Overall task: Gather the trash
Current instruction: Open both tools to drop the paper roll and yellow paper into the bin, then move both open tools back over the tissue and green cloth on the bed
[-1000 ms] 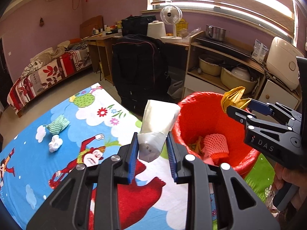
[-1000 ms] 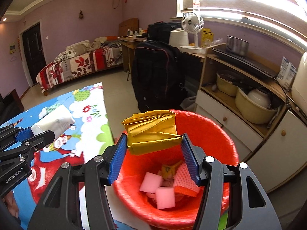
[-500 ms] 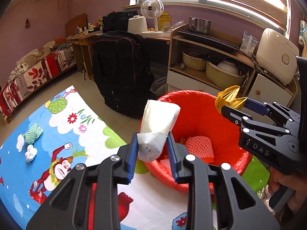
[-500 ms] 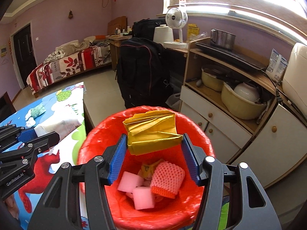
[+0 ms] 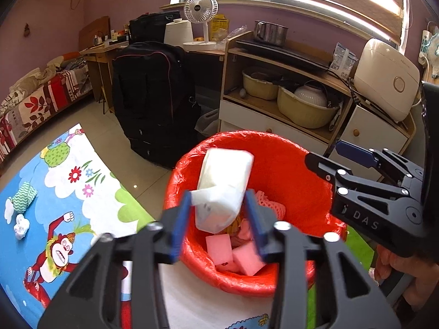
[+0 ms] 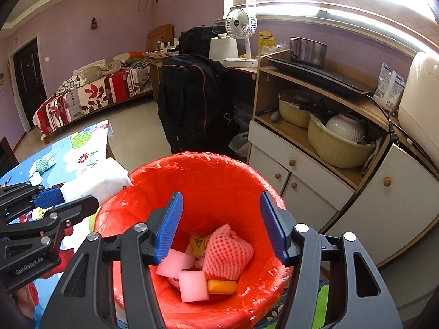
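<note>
left wrist view, left gripper (image 5: 218,219) jaws released around crinkly white packet (image 5: 222,189); right gripper (image 6: 221,226) jaws released over glossy red bin (image 6: 219,175)

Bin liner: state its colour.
Red. The bin liner shows best in the right wrist view, lining the whole bin.

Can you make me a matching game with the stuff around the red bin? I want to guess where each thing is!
Things:
1. white tissue pack
2. pink foam blocks
3. green zigzag wad
4. white fan

Places:
A. on the cartoon tablecloth
B. at the bottom of the red bin
C. between the left gripper fingers
D. up on the desk

Pairs: 1-C, 2-B, 3-A, 4-D
</note>
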Demonstrator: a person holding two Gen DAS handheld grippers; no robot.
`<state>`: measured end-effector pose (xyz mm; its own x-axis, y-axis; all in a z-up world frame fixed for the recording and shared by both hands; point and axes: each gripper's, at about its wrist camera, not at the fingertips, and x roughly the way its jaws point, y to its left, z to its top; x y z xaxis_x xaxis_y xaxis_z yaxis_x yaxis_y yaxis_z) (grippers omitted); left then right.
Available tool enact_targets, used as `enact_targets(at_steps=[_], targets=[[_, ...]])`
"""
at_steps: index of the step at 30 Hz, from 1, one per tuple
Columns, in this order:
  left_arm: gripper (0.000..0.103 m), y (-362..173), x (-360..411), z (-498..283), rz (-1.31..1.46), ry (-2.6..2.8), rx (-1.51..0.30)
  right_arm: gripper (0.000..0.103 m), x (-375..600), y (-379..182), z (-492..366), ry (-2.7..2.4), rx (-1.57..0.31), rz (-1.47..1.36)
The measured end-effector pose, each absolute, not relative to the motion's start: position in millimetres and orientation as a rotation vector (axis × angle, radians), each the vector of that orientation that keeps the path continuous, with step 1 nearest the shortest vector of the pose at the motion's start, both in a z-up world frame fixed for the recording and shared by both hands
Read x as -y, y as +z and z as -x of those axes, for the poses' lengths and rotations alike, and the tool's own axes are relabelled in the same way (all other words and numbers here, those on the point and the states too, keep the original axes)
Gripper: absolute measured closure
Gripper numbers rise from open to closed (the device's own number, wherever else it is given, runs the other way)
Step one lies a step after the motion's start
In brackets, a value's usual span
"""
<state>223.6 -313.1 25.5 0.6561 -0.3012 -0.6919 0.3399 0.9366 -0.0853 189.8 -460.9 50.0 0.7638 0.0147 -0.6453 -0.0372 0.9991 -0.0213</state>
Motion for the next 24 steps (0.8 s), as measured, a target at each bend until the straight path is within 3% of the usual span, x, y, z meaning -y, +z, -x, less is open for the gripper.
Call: enact_targets(at_steps=[10,24], targets=[[0.040,26,298,-218,-0.051,-0.327,-0.766,0.033,466,49,-185,0.008,-0.691,0.019],[0.039,32,238,-202,-0.012,-0.222,-0.746,0.025,427,50,-178,0.061,-0.687,0.052]])
